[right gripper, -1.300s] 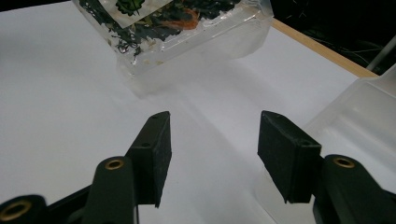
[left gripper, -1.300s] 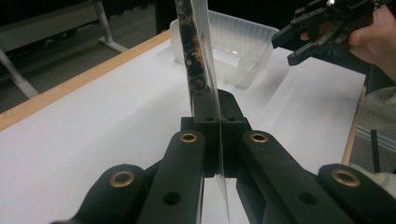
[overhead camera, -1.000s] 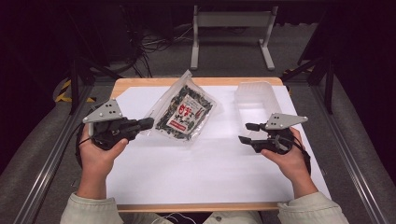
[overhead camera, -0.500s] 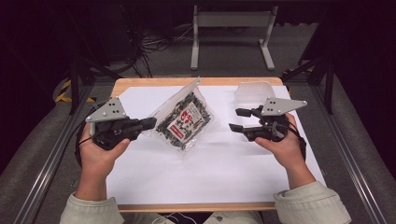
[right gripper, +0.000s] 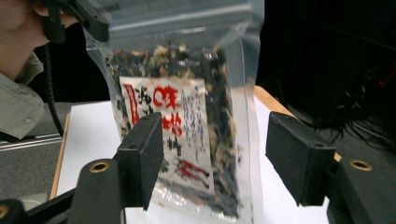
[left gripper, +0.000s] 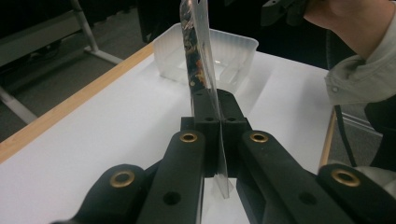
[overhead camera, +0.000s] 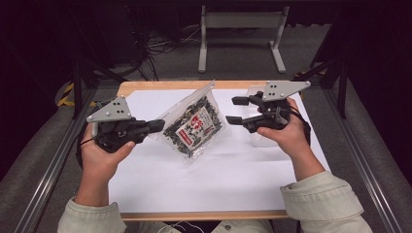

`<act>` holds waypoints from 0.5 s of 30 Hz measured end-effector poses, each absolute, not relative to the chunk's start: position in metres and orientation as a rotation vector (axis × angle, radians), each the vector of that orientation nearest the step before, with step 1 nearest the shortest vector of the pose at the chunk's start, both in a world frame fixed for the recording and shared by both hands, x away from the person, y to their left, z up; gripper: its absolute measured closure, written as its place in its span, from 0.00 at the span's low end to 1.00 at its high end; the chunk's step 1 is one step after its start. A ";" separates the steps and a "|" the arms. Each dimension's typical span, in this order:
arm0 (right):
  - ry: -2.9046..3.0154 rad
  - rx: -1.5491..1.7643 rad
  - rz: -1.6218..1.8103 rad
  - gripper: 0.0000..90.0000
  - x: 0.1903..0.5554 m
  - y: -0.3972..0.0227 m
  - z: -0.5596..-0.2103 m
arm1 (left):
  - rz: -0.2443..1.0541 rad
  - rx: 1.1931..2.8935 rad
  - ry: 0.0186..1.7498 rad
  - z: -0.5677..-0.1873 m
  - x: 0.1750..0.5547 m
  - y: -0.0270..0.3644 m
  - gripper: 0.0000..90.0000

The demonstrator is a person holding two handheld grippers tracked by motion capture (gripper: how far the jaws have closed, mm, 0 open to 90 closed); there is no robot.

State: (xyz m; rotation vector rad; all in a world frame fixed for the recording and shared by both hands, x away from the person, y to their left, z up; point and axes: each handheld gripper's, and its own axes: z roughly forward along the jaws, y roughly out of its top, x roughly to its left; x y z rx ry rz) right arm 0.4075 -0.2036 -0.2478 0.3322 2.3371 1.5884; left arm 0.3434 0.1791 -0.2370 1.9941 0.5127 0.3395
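Clear tub (overhead camera: 265,138) mostly hidden behind right hand (overhead camera: 284,133); bag (right gripper: 187,116) label blurred.

Open white table (overhead camera: 204,184) near the person; clear tray (left gripper: 224,51) behind raised bag (overhead camera: 194,126).

Right gripper (right gripper: 212,154) jaws have just been opening, apart, nothing pinched; the bag (right gripper: 187,126) hangs upright just beyond them, left gripper (right gripper: 81,18) at its far-left corner.

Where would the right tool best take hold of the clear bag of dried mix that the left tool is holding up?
Probably the bag's free side edge facing the right tool, approached level from that side. The bag hangs off the table, pinched at its opposite edge by the left tool; the flat film margin beside the contents is thin enough for the open jaws, which have just been widening.
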 end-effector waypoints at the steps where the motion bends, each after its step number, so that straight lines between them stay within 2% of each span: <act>1: 2.334 0.319 1.597 0.40 0.409 -0.202 -0.246 | 0.336 2.002 0.505 -0.234 0.344 0.179 1.00; 15: 2.337 0.203 1.696 0.35 0.428 -0.189 -0.243 | 0.304 2.031 0.432 -0.221 0.352 0.177 1.00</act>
